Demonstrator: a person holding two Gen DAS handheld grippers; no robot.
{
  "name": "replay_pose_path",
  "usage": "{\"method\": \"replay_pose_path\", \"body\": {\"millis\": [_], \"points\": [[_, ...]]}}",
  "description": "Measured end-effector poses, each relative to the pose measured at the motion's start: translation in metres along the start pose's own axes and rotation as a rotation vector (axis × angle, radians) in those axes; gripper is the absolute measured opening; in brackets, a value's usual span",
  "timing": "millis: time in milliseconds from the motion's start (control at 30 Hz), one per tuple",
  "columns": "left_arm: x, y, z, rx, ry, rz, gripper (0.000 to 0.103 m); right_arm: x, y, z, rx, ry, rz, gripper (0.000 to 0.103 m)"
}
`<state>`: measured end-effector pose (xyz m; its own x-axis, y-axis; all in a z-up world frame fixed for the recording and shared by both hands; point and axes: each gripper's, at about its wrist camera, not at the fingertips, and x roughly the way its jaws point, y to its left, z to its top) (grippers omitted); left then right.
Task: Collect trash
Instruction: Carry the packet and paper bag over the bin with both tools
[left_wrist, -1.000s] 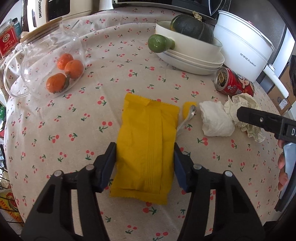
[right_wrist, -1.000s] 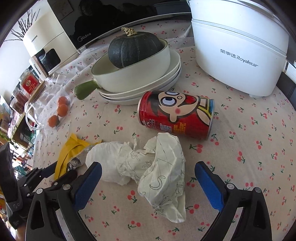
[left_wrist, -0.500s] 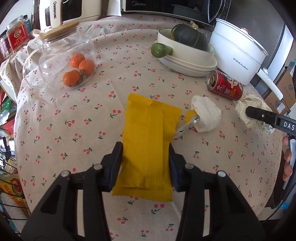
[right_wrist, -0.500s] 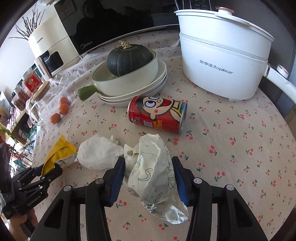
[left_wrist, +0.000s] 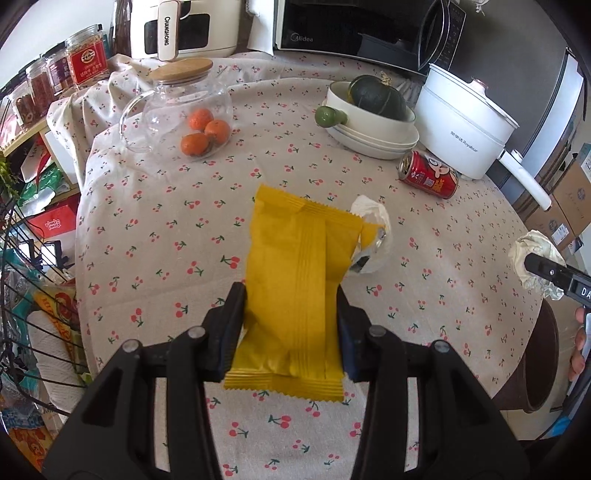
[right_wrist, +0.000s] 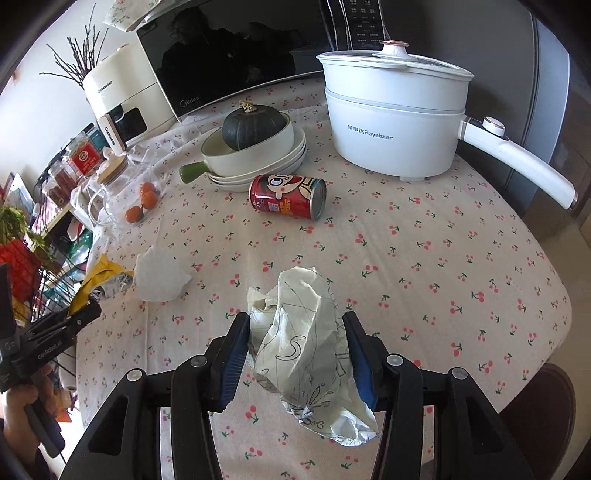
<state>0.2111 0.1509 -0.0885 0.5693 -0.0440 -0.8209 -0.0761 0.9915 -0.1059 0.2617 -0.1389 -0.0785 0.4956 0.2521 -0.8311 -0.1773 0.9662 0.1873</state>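
Both hand-held grippers have lifted yellow packet (left_wrist: 295, 273) and crumpled paper (right_wrist: 303, 339).

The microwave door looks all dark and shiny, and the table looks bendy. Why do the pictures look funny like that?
Right wrist view: the glossy microwave door acts like a mirror, reflecting dim shapes. Both views: the fisheye lens bends the table edge into a curve and leaves black corners. Left wrist view: sharp and bright, with the yellow packet casting a soft shadow on the cloth.

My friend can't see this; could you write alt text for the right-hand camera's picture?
A gripper clamps crumpled paper above a cherry-print tablecloth. Behind it lie a red can, a white tissue, stacked dishes holding a squash, and a white pot.
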Motion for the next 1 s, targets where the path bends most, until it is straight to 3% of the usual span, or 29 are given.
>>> {"method": "replay_pose_path", "body": {"millis": [467,567,667,800,1000], "points": [[-0.042,-0.003,-0.029,-0.053,-0.04,-0.06,0.046,-0.052,-0.025,-0.045,0.016,-0.024,-0.011,0.051],[-0.042,-0.01,-0.037,0.011,-0.037,0.024,0.046,-0.058,-0.032,-0.054,0.029,-0.019,-0.01,0.052],[-0.024,-0.008,-0.048,0.022,0.048,0.083,0.046,-0.059,-0.038,-0.062,0.041,-0.006,-0.019,0.052],[0.007,0.009,-0.065,-0.047,0.19,0.105,0.043,-0.058,-0.042,-0.069,0.057,0.02,-0.014,0.051],[0.013,0.017,-0.07,-0.068,0.224,0.122,0.043,-0.058,-0.038,-0.073,0.044,0.031,-0.008,0.052]]}}
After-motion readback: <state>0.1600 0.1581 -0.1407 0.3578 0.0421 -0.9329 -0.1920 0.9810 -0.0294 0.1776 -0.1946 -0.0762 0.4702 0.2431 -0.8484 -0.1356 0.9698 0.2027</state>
